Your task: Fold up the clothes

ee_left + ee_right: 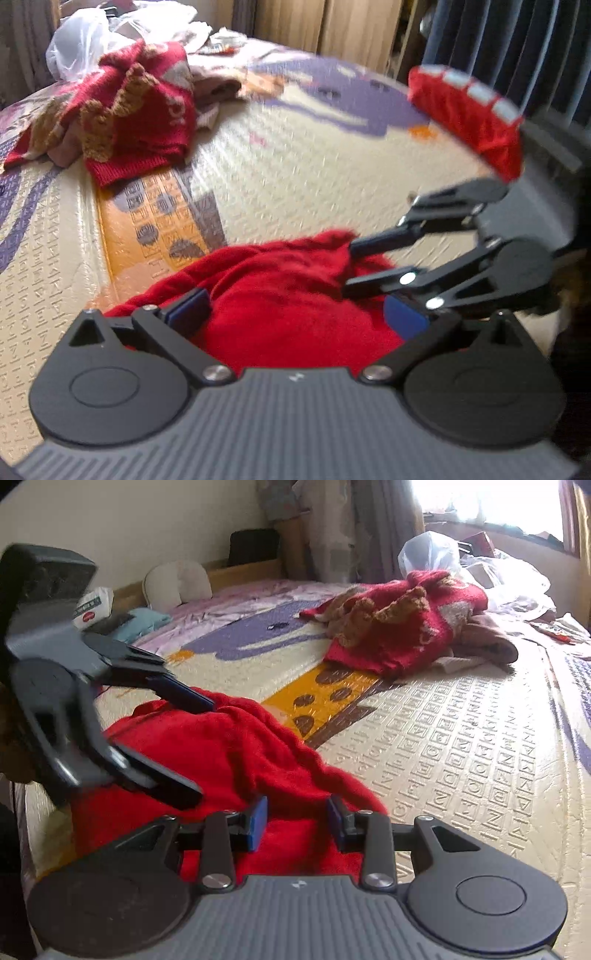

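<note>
- Here's the red garment, a soft fleecy knit, lying rumpled at the near edge of the bed, right under both grippers.
- It looks light and floppy to me; it should drape and sag the moment it lifts, so a pinch on a hem or a corner would likely serve better than a grab at the bunched middle.
- Its surface seems fuzzy, not slippery, so the pads should bite well.
- Which end is collar and which is hem? Cannot tell, it's too crumpled.
- In the right wrist view its long axis seems to run from the near left up and away toward the middle of the bed, with a ridge of folds along the far edge.
- Left gripper: jaws wide apart, red cloth lying between them but the pads not pressing on it.
- Right gripper: jaws partly apart, straddling a fold of the cloth; the pads look just clear of it, so no grip that I'd call.
- The two grippers sit close together, almost crossing over the garment.
- Further out, a heap of red patterned knitwear waits mid-bed, well apart.
- Behind it, a plastic bag near the window.
</note>
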Demonstrator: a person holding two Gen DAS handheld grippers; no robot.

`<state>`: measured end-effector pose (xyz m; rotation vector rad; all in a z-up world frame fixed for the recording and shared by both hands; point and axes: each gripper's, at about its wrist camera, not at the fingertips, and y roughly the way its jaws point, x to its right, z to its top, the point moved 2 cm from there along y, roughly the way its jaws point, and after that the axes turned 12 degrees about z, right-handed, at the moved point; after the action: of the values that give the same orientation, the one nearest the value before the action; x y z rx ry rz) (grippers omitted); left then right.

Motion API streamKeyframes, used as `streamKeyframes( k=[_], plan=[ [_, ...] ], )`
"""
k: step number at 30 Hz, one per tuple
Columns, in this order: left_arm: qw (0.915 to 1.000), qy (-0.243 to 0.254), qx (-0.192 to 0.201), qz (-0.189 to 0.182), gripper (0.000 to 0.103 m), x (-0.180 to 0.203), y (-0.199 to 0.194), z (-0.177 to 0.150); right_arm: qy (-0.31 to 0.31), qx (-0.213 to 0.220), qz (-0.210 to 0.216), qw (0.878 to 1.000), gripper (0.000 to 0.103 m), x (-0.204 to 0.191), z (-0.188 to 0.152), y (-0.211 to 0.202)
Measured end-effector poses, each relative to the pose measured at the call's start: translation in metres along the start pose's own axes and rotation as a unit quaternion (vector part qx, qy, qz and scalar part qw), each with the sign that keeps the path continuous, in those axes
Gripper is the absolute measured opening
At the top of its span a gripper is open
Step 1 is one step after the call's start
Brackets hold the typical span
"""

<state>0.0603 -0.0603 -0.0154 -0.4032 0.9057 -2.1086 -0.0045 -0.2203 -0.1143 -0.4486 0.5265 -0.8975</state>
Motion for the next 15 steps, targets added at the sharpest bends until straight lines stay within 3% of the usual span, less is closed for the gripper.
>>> streamKeyframes(
  k=[4, 8, 15],
  plan=[
    [0.9993, -0.003, 0.024, 0.030, 0.103, -0.007, -0.032, 0.005, 0.000, 0.027, 0.004, 1.000, 0.038, -0.002, 0.005, -0.012],
    [0.9967, 0.019, 0.020, 0.076, 0.103, -0.010, -0.052, -0.002, -0.009, 0.072, 0.032, 0.997, 0.038, -0.010, 0.011, -0.030],
    [0.9931, 0.105, -0.008, 0.051, 0.103, 0.027, -0.047, -0.026, -0.026, 0.133, 0.089, 0.987, 0.037, -0.026, 0.019, -0.031]
  ],
)
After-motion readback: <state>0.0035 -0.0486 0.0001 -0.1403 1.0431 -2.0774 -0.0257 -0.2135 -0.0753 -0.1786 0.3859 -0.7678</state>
